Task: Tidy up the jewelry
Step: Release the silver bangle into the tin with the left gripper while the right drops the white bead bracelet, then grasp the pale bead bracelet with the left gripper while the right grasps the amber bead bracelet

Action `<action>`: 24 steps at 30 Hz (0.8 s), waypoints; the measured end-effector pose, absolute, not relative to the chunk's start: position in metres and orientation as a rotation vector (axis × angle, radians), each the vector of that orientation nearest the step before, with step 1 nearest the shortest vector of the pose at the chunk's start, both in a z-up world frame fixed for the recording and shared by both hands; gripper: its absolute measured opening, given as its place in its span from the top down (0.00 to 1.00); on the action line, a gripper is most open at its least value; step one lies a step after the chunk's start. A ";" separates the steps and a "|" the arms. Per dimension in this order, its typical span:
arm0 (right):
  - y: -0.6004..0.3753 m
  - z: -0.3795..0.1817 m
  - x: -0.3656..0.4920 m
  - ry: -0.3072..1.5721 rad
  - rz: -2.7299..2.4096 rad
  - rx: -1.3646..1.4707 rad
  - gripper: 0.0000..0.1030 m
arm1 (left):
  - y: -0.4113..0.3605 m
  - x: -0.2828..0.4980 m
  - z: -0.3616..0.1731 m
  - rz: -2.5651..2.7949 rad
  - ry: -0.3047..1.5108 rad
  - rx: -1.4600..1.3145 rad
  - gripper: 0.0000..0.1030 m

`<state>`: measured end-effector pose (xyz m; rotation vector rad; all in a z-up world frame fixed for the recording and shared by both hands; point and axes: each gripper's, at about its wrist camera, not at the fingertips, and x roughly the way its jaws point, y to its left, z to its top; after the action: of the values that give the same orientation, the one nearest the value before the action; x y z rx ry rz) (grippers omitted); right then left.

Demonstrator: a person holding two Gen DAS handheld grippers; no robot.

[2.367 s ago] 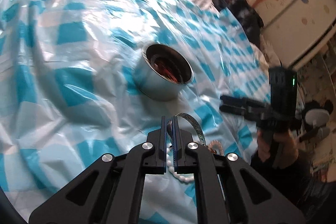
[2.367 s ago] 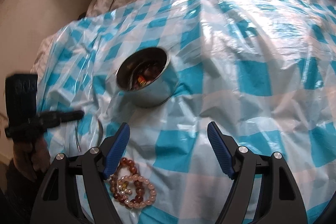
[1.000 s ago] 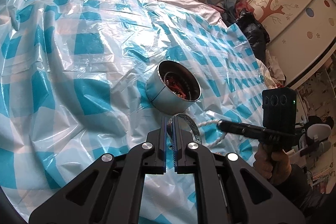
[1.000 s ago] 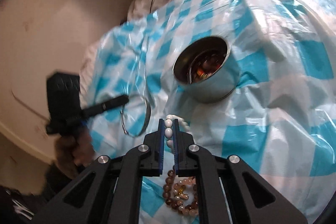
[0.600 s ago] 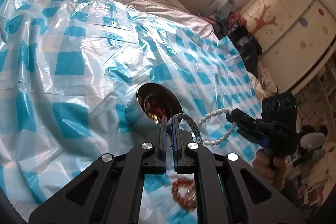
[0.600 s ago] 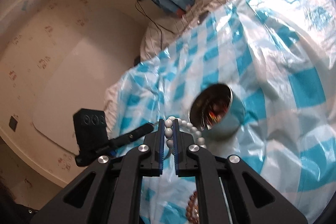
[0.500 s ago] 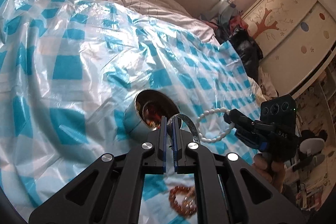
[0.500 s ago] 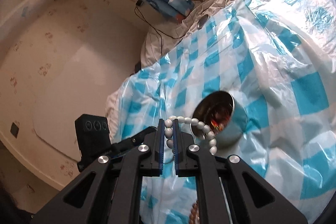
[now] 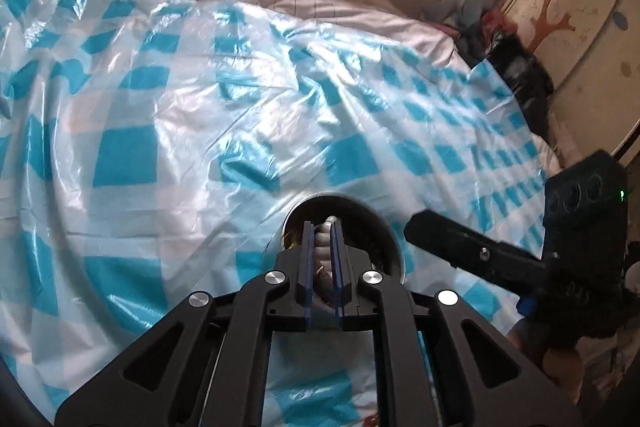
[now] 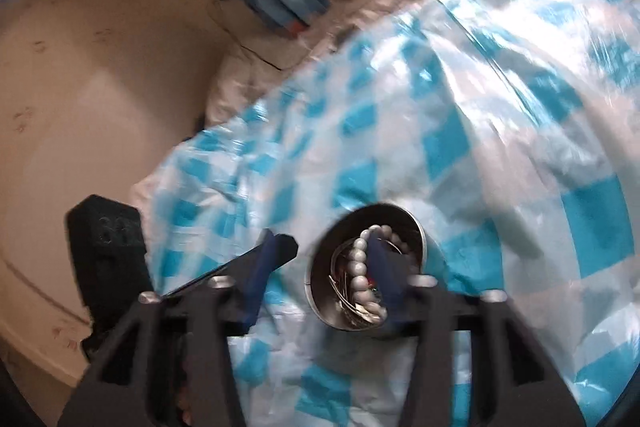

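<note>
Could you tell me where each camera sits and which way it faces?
Left wrist: sits on the left gripper and looks along its fingers down into the steel bowl; the right gripper and its hand show at right.
Right wrist: sits on the right gripper, jaws apart, and looks down at the bowl holding the white bead bracelet; the left gripper shows at left.
Shared: the bowl, the checked sheet and each other's gripper.
</note>
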<state>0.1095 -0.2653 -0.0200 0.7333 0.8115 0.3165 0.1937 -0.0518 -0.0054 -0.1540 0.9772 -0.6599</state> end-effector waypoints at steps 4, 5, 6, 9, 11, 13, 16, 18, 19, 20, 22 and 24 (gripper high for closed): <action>-0.272 -0.011 0.101 0.781 0.321 0.739 0.51 | -0.039 0.187 0.010 -0.678 0.935 -0.165 0.80; -0.274 -0.009 0.098 0.779 0.323 0.739 0.51 | -0.037 0.184 0.013 -0.692 0.931 -0.162 0.78; -0.276 -0.009 0.094 0.787 0.321 0.736 0.50 | -0.037 0.182 0.013 -0.702 0.936 -0.158 0.77; -0.284 -0.010 0.085 0.807 0.293 0.731 0.42 | -0.045 0.167 0.004 -0.784 0.997 -0.110 0.73; -0.293 -0.013 0.080 0.821 0.276 0.748 0.41 | -0.052 0.153 -0.002 -0.842 1.034 -0.059 0.73; -0.301 -0.015 0.074 0.826 0.263 0.767 0.41 | -0.060 0.137 -0.008 -0.903 1.063 0.013 0.72; -0.308 -0.017 0.069 0.843 0.248 0.770 0.40 | -0.065 0.115 -0.016 -0.958 1.080 0.107 0.68; -0.310 -0.017 0.063 0.851 0.240 0.760 0.40 | -0.065 0.101 -0.020 -0.992 1.085 0.154 0.66; -0.311 -0.017 0.061 0.856 0.240 0.756 0.38 | -0.065 0.094 -0.021 -1.006 1.072 0.170 0.65; -0.311 -0.017 0.058 0.863 0.237 0.747 0.37 | -0.066 0.089 -0.022 -1.015 1.063 0.185 0.63; -0.310 -0.017 0.053 0.870 0.234 0.739 0.36 | -0.073 0.076 -0.022 -1.037 1.039 0.234 0.62; -0.308 -0.017 0.049 0.879 0.239 0.732 0.36 | -0.084 0.061 -0.024 -1.055 1.010 0.297 0.61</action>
<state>0.0492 -0.3076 -0.0174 0.7316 0.8786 0.2390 0.0614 -0.0836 -0.0238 0.2969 1.0098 -1.0548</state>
